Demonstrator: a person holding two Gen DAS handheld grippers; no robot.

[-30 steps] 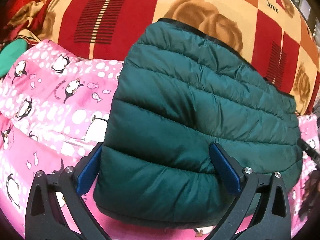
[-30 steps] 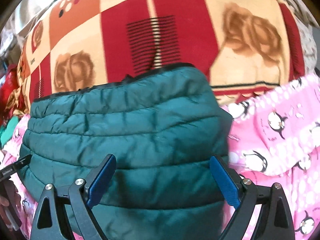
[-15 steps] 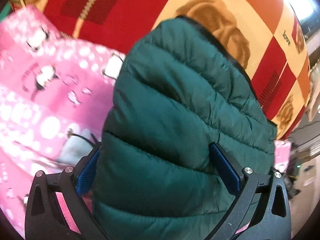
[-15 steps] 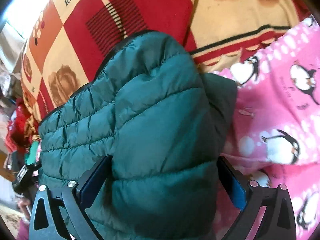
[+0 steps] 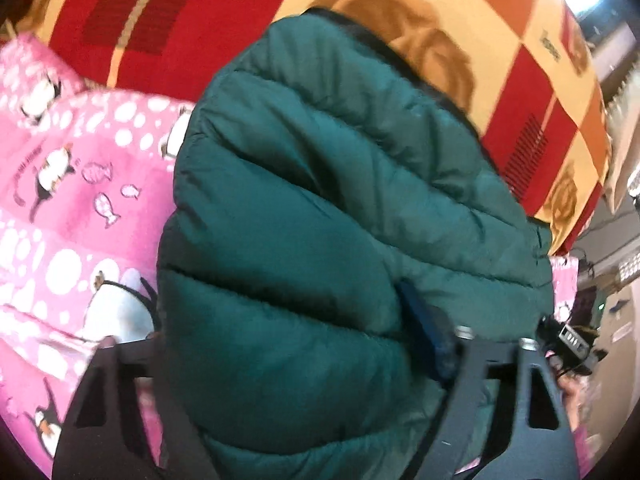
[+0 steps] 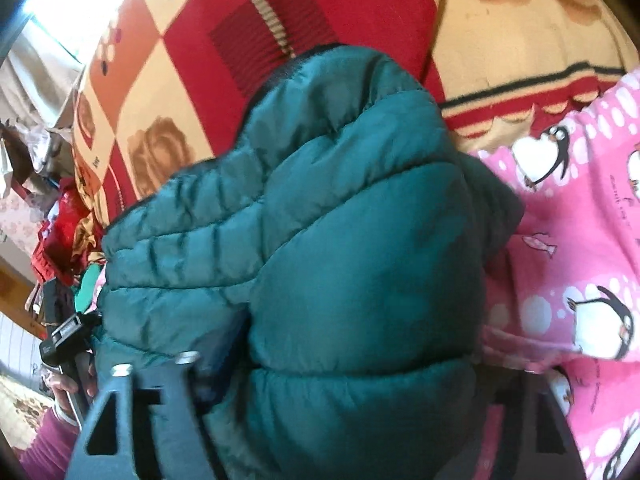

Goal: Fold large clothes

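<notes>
The left tool [image 5: 288,356] is clenched on the dark green quilted puffer jacket [image 5: 320,208]: its blue-padded finger [image 5: 424,332] presses into the padding on one side, while the opposite finger is buried behind the bulging fabric. The right tool [image 6: 340,384] is likewise clamped on the same jacket [image 6: 320,240], its jaws spanning a thick roll of quilting that swells out between them. Both pads on that side are mostly hidden by the garment.

The jacket is held as a compact, already doubled bundle, gripped at its two near ends. Judged from this, the two-sided hold serves to keep the slippery, springy layers from unfolding while the bundle is lifted or turned; a one-sided grip would likely let the padding spring open.

The bundle sits over the pink penguin-print fleece blanket [image 5: 72,200], with the red and cream checked rose-pattern blanket [image 5: 224,28] beyond it. Whether the jacket rests on the bedding or is raised clear of it cannot be told.

The left wrist view shows the jacket's black-trimmed edge against the rose blanket and, at the far right, part of the other handheld device. The right wrist view alone shows the person's purple-sleeved hand [image 6: 66,392] gripping the opposite handle, a heap of red clothing [image 6: 68,216] at the left edge, and the checked blanket's dark-striped border [image 6: 520,88].
</notes>
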